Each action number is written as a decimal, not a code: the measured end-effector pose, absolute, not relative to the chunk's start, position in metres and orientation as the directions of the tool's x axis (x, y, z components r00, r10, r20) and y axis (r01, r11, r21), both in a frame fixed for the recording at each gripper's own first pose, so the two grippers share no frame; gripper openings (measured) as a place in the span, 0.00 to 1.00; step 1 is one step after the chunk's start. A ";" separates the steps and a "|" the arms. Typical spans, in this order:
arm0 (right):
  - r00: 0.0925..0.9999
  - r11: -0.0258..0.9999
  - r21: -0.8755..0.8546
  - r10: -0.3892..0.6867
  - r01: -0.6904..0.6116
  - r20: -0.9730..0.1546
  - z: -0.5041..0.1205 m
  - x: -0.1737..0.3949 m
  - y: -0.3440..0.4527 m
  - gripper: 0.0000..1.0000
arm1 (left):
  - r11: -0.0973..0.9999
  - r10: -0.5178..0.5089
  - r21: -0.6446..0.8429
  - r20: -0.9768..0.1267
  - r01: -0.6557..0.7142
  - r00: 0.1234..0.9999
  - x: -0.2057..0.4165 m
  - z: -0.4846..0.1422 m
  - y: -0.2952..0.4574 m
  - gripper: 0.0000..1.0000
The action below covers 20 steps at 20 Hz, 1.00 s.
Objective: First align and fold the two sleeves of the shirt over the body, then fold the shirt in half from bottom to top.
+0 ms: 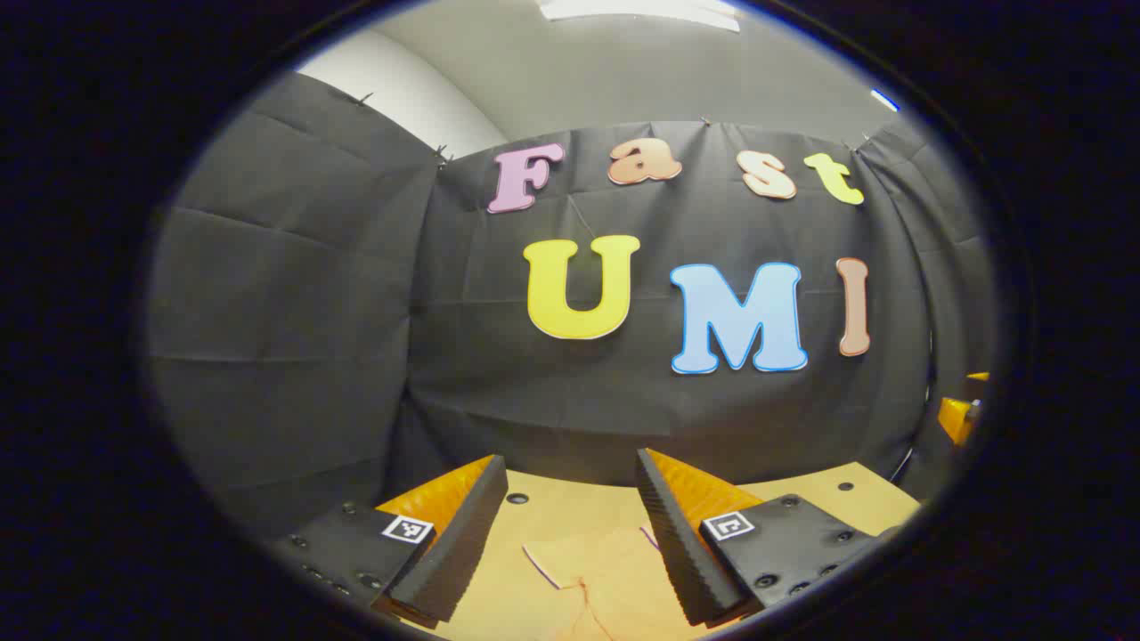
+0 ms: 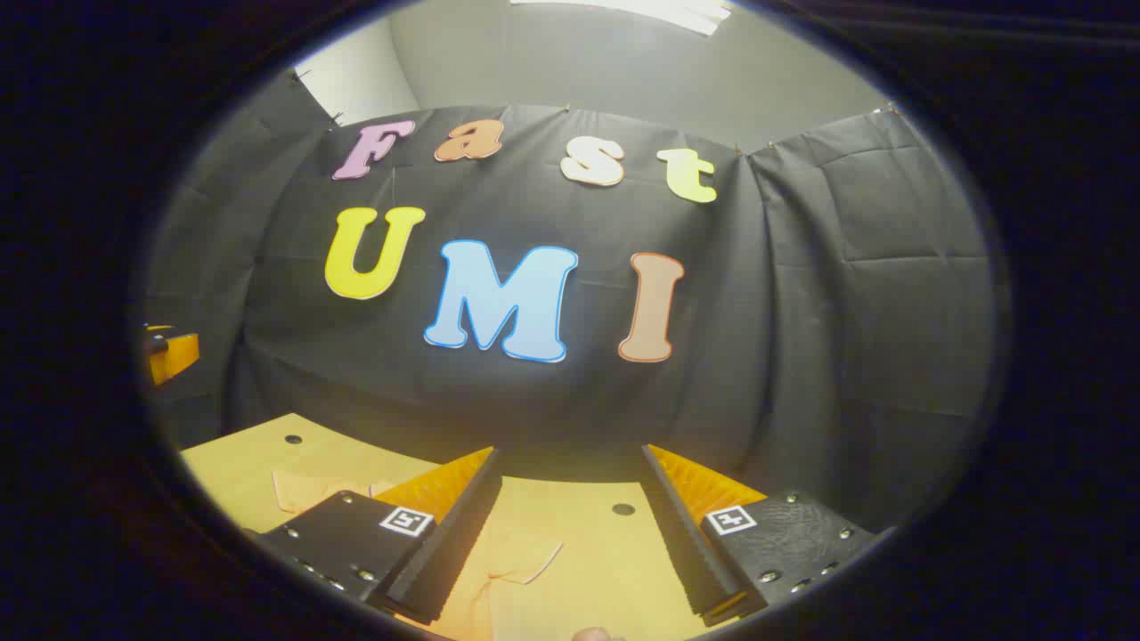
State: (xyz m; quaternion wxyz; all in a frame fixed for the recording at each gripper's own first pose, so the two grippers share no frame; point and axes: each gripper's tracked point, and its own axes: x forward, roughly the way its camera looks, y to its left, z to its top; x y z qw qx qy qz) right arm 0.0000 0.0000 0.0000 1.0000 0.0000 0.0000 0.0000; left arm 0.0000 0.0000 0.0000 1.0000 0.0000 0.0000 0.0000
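Lighting in both my views is moderate and comes from above; a ceiling light panel glares white at the top edge of the left gripper view, another strip at the top of the right gripper view. The table takes a warm yellow cast; the black cloth wall reads dull grey, its folds softly shaded. Fisheye distortion bows every line near the rim; edges darken and blur; the centre stays sharp.

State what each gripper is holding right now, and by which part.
Nothing is held. The left gripper and the right gripper both stand open above the shirt on the table.
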 end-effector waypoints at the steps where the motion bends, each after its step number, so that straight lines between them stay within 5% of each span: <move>1: 1.000 1.000 -0.005 -0.005 0.005 -0.004 -0.001 0.001 -0.001 0.95 | 1.000 -0.007 -0.001 0.010 0.007 1.000 0.003 0.001 -0.001 0.92; 9: 0.999 1.000 -0.009 -0.029 0.028 -0.021 -0.006 -0.002 0.002 0.95 | 0.995 -0.096 0.008 0.079 0.096 0.992 0.017 0.017 -0.025 0.92; 20: 0.992 0.999 -0.007 0.031 -0.032 -0.119 -0.057 0.037 0.019 0.95 | 0.994 -0.108 0.016 0.024 0.107 0.994 0.015 -0.001 -0.030 0.93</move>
